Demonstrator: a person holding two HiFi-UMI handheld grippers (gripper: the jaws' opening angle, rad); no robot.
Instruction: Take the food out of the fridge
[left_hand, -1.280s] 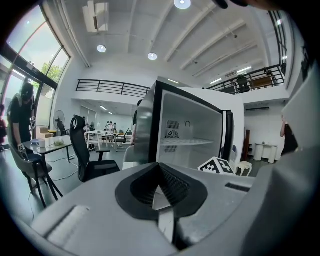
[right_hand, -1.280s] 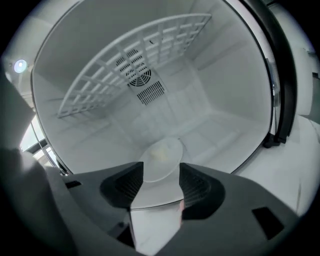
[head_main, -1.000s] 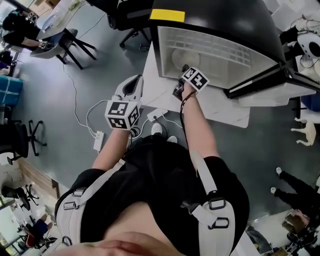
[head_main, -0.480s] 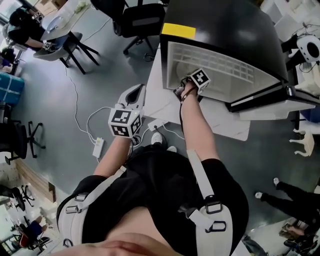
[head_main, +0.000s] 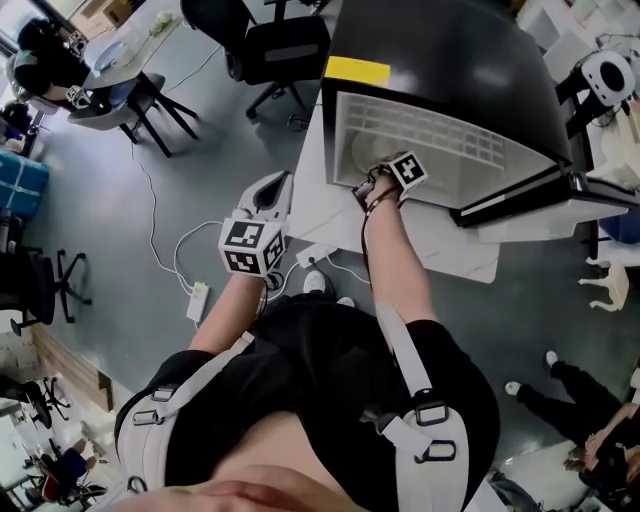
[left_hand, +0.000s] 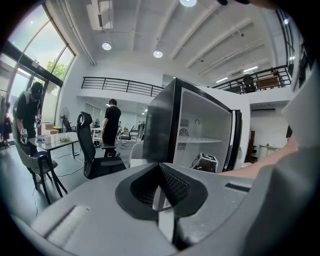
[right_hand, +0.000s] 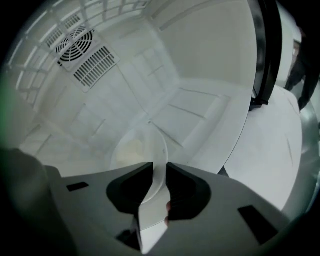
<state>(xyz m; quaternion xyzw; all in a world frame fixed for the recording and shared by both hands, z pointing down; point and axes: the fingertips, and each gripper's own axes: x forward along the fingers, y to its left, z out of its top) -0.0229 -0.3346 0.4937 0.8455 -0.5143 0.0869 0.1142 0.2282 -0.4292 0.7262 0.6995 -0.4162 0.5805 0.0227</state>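
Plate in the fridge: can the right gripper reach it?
Yes, it seems so: the fridge door stands open, and the jaws of the right gripper, which have just been closing, pinch the rim of the plate inside.

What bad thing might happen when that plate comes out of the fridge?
The right tool has just been closing, with only the thin rim of the white plate between its jaws. Held by one edge, it may tilt or slip, and the pale food on it might slide off. The left tool hangs outside the fridge, so nothing supports the far side. Coming out, the plate might bump the fridge's front edge.
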